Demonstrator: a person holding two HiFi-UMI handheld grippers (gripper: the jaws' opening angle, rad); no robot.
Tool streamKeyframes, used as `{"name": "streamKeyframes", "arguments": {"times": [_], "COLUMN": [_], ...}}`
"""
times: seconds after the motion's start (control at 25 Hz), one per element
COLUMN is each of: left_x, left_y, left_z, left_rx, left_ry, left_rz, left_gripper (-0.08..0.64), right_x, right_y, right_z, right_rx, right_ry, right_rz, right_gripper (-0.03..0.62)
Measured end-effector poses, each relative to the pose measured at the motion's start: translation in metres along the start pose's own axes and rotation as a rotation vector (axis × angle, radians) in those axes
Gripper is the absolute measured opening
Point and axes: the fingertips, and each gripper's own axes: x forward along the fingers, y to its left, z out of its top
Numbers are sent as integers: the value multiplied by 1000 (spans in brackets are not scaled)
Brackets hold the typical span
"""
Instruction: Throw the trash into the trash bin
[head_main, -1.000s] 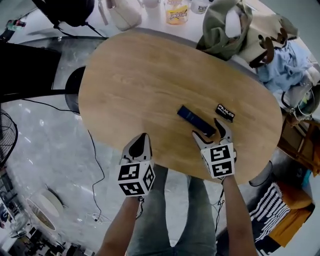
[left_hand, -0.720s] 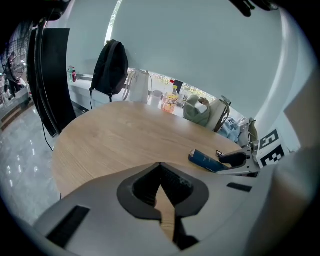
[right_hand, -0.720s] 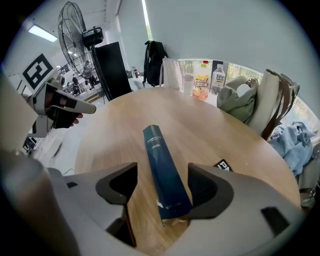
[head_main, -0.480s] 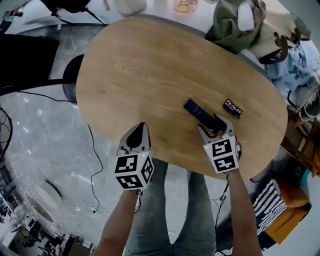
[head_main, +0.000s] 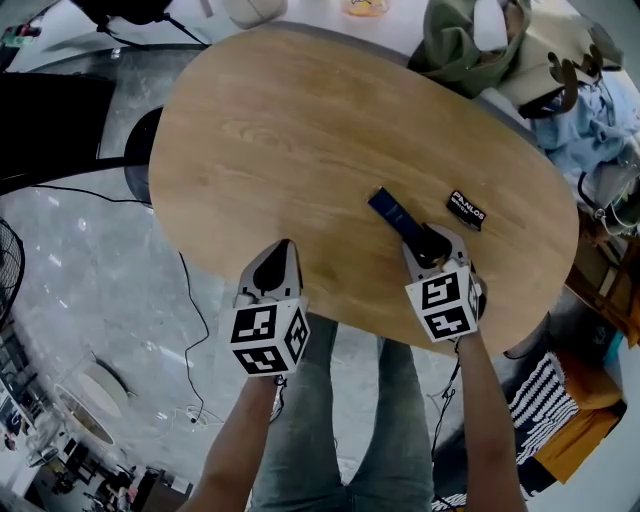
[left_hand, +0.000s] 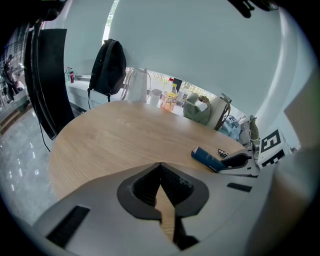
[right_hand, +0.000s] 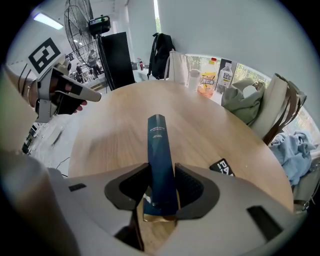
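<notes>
wood-grain oval table (head_main: 280, 150) fills most of the head view, with bags and bottles crowded at its far edge and grey floor around it. on its near right part lies the dark blue box (head_main: 392, 212), a long slim carton, and just beyond it a small black packet (head_main: 467, 210) lies flat on the wood. our right gripper (head_main: 432, 243) points steeply down at the box's near end. its jaws have just been closing, and the pads sit against both long sides of the carton, which runs out ahead between them. our left gripper (head_main: 281, 255) hangs over the near table edge, jaws together with nothing in them.

we judge the step in hand to be securing this grip before the lift. the hold is at one end, so the long free end will want to droop or swing. we should squeeze firmly enough to stop it pivoting, yet not crush what looks like thin card. we should lift straight up first so the far end clears the wood without dragging toward the black packet. a dark round shape (head_main: 140, 165) beside the table's left edge may be the bin, but we cannot tell, so we should find the bin before carrying.
</notes>
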Motion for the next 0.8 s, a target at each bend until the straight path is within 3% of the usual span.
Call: {"name": "streamKeyframes", "arguments": {"times": [0.4, 0.8], "left_x": [6, 22], "left_y": [-24, -98], "left_z": [10, 26], "left_rx": [51, 154], "left_ry": [6, 11], "left_rz": [-36, -136], "left_gripper": [14, 13], "right_x": [-22, -89], "right_y": [-12, -67], "right_z": [-3, -44], "right_rx": [87, 300], "right_ry": [-63, -118], "right_rz": [-28, -177], "right_gripper": [137, 135]}}
